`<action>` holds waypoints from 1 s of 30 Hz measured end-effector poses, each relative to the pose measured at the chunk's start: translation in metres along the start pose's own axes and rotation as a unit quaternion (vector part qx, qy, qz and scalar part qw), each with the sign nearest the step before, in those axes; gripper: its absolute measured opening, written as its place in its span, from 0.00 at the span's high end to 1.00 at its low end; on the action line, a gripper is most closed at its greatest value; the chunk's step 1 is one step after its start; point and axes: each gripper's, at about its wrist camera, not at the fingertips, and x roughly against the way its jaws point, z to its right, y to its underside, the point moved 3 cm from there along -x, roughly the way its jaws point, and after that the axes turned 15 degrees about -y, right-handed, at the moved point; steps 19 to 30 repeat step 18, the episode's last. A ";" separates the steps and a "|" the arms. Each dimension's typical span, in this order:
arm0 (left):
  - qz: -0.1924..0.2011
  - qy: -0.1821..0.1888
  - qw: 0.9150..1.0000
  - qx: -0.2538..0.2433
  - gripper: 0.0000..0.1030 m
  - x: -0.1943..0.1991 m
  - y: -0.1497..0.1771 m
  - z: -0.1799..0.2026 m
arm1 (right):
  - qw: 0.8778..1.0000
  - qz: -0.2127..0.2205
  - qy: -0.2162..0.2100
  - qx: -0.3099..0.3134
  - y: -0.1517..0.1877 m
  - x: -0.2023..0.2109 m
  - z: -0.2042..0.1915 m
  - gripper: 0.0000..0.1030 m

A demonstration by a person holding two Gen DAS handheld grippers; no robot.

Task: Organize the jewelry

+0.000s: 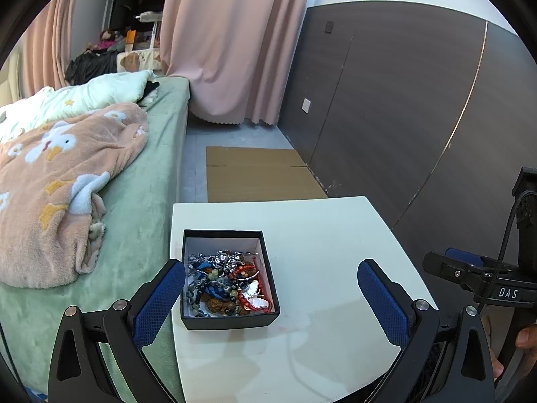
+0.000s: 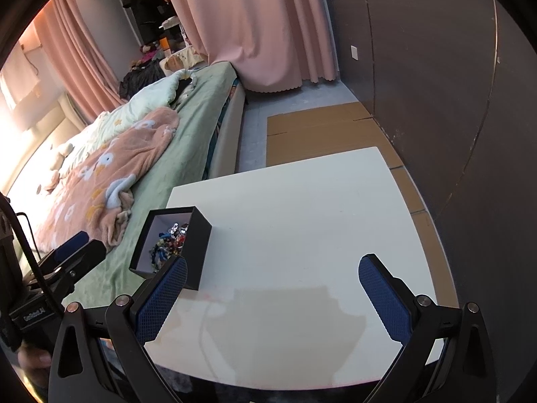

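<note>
Both tongs are wide open and hold nothing: the left gripper with its blue bumpy pads hangs just in front of the small black square box, and the right gripper hangs over the bare part of the white square table, to the right of the box. The box sits on the table near the left edge, right beside the green bed. Inside the box is a tangled pile of bead strings and shiny jewelry, with a white butterfly piece near the front right corner. All of the jewelry seems to be in the box in one messy heap, and no piece lies on the table, so I think the sorting has not really begun, or else everything was just put in; I cannot tell which. The left view looks down into the box and shows the beads, the red string and the butterfly clearly. The right view sees the box from its right side, so its dark wall hides most of the pile, but it shows more bare table to the right of the box.
</note>
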 end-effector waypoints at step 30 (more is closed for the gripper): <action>0.005 -0.004 1.000 0.000 0.00 0.000 -0.002 0.000 | 1.000 0.000 0.000 -0.001 0.000 -0.001 0.000 0.00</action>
